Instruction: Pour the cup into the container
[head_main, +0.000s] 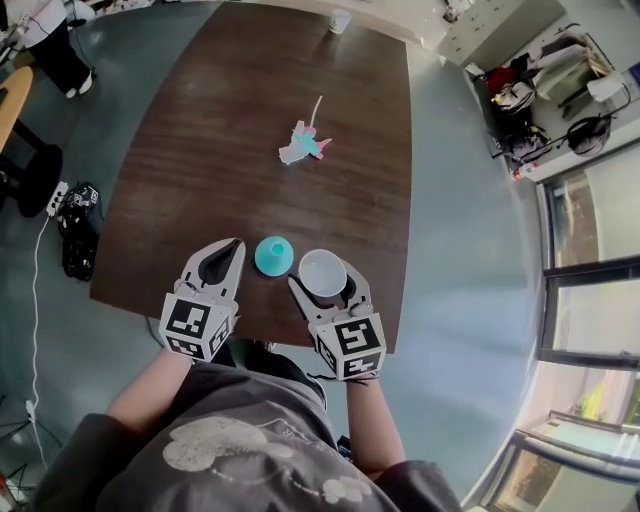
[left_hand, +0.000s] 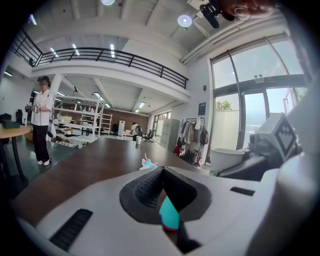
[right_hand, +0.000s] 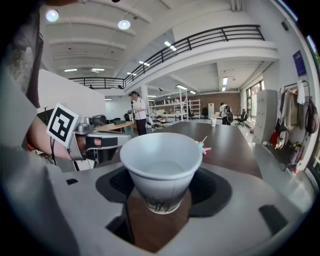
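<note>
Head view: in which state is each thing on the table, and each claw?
paper cup: upright, gripped by the right claw; contents unclear.
teal container: standing on the table, in no claw.
right claw: shut on the paper cup.
left claw: shut, tips together.
pink and teal toy: lying loose on the table.

Near edge: teal container (head_main: 273, 256) fills the gap between left gripper (head_main: 236, 245) and right gripper (head_main: 324, 280).
Table middle: small pink-and-teal toy (head_main: 303, 143), bare tabletop (head_main: 220, 130) all round.
Far edge: one white cup (head_main: 340, 20) stands.
</note>
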